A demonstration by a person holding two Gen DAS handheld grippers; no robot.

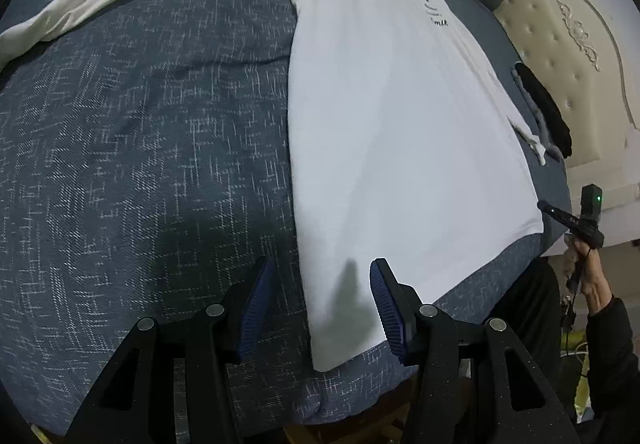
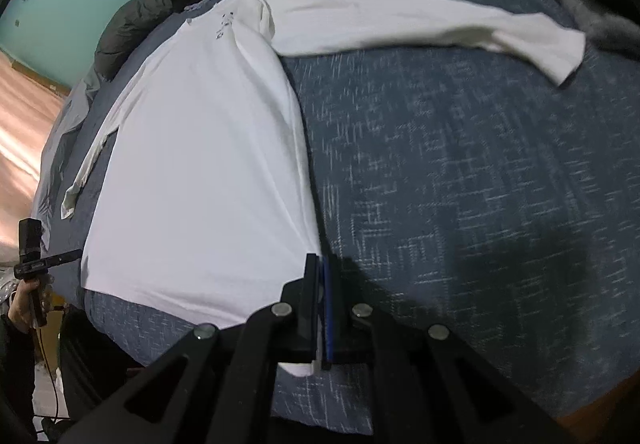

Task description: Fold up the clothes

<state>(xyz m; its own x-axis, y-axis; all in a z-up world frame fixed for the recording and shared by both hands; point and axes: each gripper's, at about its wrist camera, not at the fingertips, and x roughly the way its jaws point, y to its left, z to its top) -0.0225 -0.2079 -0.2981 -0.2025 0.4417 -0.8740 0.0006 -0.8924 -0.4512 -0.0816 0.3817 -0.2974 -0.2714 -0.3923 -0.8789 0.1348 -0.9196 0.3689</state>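
A white long-sleeved shirt [image 1: 392, 116] lies flat, front up, on a blue woven bedspread [image 1: 140, 148]. In the left wrist view its hem corner sits at lower centre, between the spread blue pads of the left gripper [image 1: 322, 304], which is open and holds nothing. Only the right wrist view shows the other hem corner clamped in the right gripper [image 2: 322, 308], its jaws closed on the cloth at lower centre, and one sleeve [image 2: 432, 24] stretched toward the upper right. Bare bedspread fills the right of that frame; a dark jacket [image 2: 132, 20] lies at the upper left
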